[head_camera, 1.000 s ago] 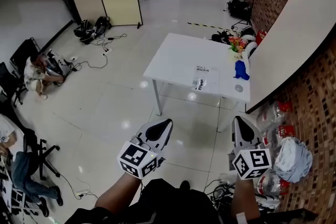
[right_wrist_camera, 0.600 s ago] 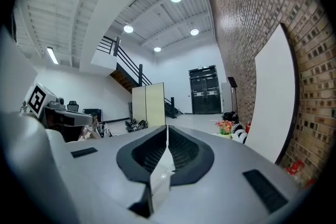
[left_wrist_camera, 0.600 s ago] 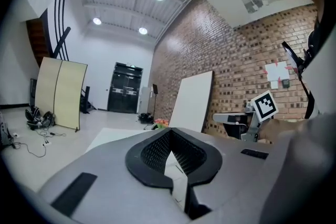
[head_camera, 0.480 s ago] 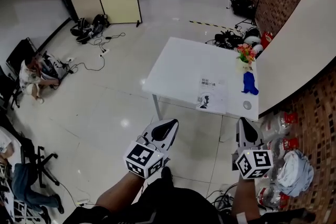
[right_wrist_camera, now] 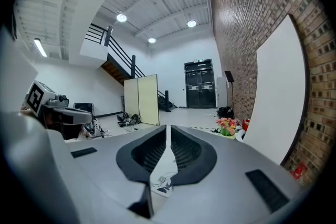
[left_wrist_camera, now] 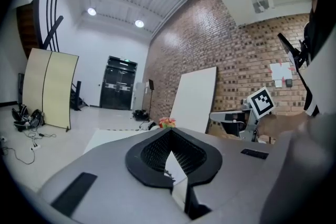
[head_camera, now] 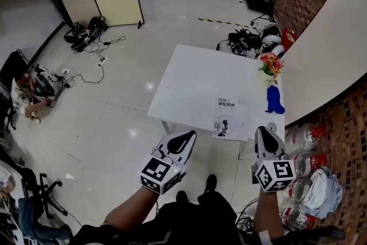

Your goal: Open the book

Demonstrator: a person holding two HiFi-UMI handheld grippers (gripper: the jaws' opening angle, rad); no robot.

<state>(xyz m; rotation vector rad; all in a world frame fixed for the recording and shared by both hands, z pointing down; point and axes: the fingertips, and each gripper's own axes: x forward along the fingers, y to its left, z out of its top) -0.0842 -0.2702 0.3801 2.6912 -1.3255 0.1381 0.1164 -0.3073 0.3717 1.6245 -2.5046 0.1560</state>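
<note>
closed book (head_camera: 231,117), lying flat and cover up by the near edge of the white table (head_camera: 189,83). it sits ahead of both grippers, between their lines of aim and well apart from each. left gripper (head_camera: 179,142) and right gripper (head_camera: 265,140) both have their jaws pressed together, gripping nothing. they are held short of the table and pointed at the book, probably for an approach not yet finished. flowers (head_camera: 270,64) stand beyond the book, ahead of the right gripper.
</note>
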